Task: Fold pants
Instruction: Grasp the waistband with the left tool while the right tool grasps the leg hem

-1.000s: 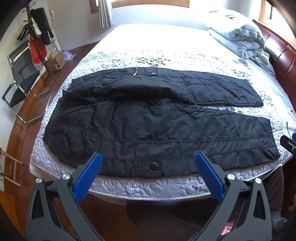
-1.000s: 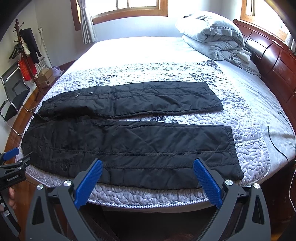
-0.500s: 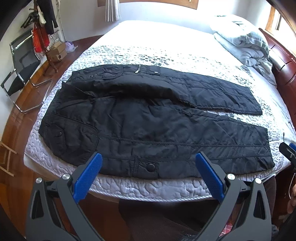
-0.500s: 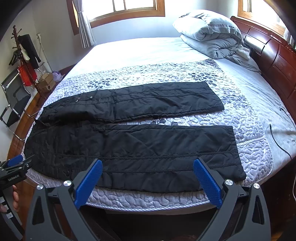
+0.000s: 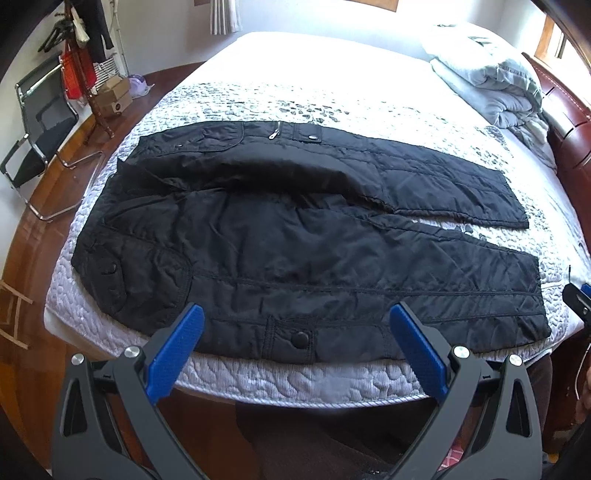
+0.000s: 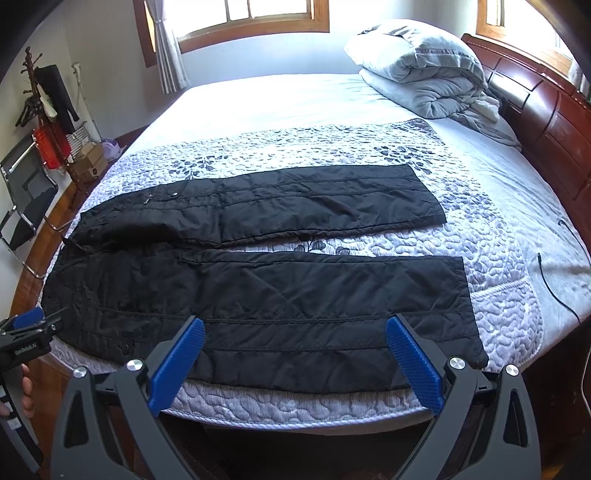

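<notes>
Both wrist views have edged closer to the bed's near edge than a second ago. 1 pair of black quilted pants [image 5: 303, 251] lies flat on the grey patterned quilted bedspread [image 6: 491, 280], waist at the left edge, 2 legs spread toward the right. Only the left view shows the near-edge snap pocket [image 5: 300, 339]; only the right shows 2 wooden-framed windows [image 6: 251, 14]. The left gripper [image 5: 295, 343] and right gripper [image 6: 293, 350] hang released, holding nothing. 1 folded grey duvet [image 6: 424, 74] lies at the far right corner.
</notes>
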The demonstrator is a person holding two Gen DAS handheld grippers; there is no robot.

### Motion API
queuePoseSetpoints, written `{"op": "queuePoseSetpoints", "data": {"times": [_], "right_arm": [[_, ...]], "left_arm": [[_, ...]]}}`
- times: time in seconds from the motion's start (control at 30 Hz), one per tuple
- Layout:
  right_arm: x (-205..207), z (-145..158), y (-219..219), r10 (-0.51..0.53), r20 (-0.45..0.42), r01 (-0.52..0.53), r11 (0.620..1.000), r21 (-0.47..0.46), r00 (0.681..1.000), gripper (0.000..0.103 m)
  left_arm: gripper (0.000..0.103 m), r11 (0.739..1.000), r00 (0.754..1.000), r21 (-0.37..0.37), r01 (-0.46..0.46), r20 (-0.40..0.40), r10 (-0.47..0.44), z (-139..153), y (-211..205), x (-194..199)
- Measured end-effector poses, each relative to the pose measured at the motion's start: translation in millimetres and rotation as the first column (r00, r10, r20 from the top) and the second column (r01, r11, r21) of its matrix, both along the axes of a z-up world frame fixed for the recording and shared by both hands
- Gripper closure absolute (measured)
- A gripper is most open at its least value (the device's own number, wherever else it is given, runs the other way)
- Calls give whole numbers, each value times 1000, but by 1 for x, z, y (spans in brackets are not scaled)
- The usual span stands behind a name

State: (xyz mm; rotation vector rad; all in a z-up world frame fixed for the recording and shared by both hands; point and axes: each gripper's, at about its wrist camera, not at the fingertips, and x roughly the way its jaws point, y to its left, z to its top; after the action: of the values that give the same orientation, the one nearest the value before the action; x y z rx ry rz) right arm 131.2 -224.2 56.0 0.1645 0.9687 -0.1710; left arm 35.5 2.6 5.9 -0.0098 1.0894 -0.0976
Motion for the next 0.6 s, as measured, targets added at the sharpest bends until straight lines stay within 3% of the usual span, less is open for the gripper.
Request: {"op": "queuePoseSetpoints", "data": {"times": [0.13,0.23,0.27,0.37,0.47,0.6], "right_arm": [[33,13,-41,37,40,-36,999,-23,999,4],[72,22,-90,59,63,-56,997,-43,996,4],[91,21,-113,48,59,-44,997,-60,997,4],[133,8,-167,35,15,-34,997,-72,999,4],[178,-19,-225,17,-49,-18,1000,-16,999,4],[233,-68,-289,-38,-144,38,999,-6,989,4]], "left_arm": [[3,996,1000,-85,-20,17,22,8,31,34],[3,964,999,-261,-45,14,50,13,73,79],[3,956,998,-287,-60,-3,62,13,82,90],[3,954,984,-249,-167,-95,147,4,119,144],[3,948,965,-198,-249,-132,226,-4,156,198],[3,942,944,-151,-300,-191,270,-23,195,262]]}}
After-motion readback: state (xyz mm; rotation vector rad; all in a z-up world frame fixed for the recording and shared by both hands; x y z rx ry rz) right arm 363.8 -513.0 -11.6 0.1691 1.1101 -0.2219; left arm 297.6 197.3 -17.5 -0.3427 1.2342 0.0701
